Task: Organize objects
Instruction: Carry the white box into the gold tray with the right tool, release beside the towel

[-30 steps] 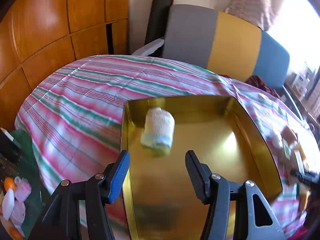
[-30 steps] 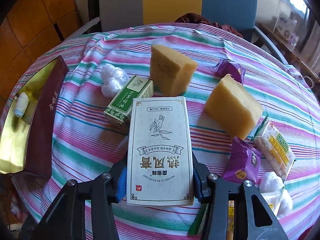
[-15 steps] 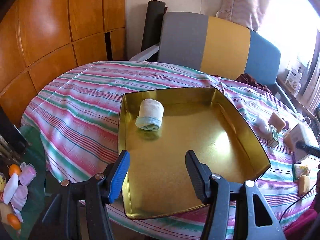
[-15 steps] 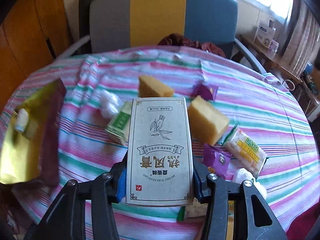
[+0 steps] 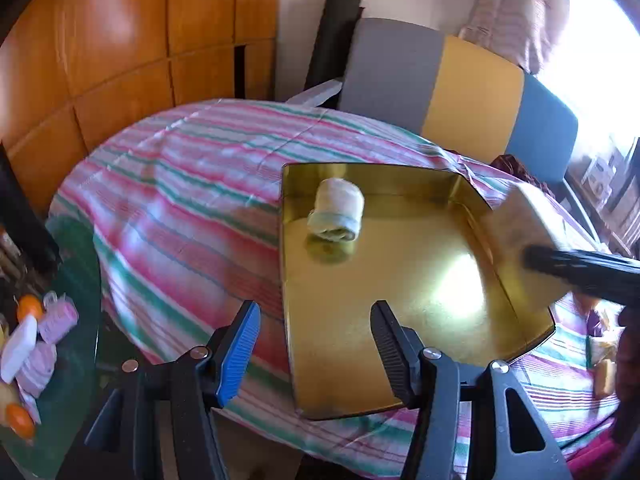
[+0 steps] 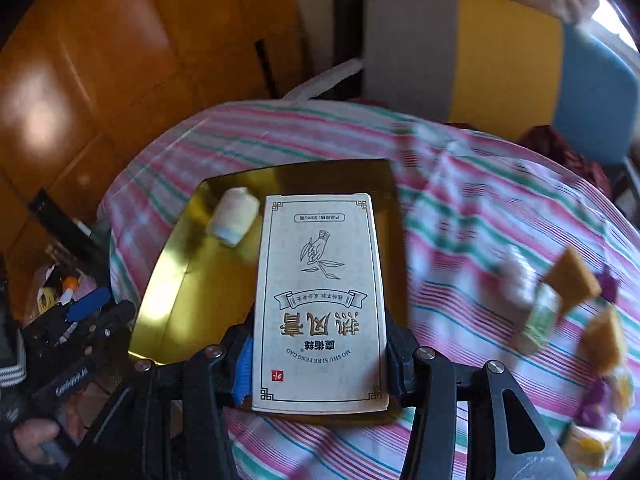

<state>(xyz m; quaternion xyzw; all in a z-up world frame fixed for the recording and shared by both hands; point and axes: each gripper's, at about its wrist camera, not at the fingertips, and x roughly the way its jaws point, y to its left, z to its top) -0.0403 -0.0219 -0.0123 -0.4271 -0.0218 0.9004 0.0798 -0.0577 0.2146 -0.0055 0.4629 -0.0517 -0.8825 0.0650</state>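
White box [image 6: 320,300] clamped in right claw [image 6: 320,354] over gold tray [image 6: 188,280], left claw [image 5: 316,344] open, empty.

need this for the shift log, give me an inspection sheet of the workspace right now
surface: round table under a striped cloth, rumpled.
job's things: gold tray holds a rolled cloth; white printed box carried above the tray.
clutter: sponge blocks, a small green carton and wrapped snacks lie right of the tray, blurred.
grippers: left gripper open, nothing between its fingers; right gripper shut on the box.
cables: nothing seen.
surroundings: wood-panelled wall, grey, yellow and blue chair, bright window at right.
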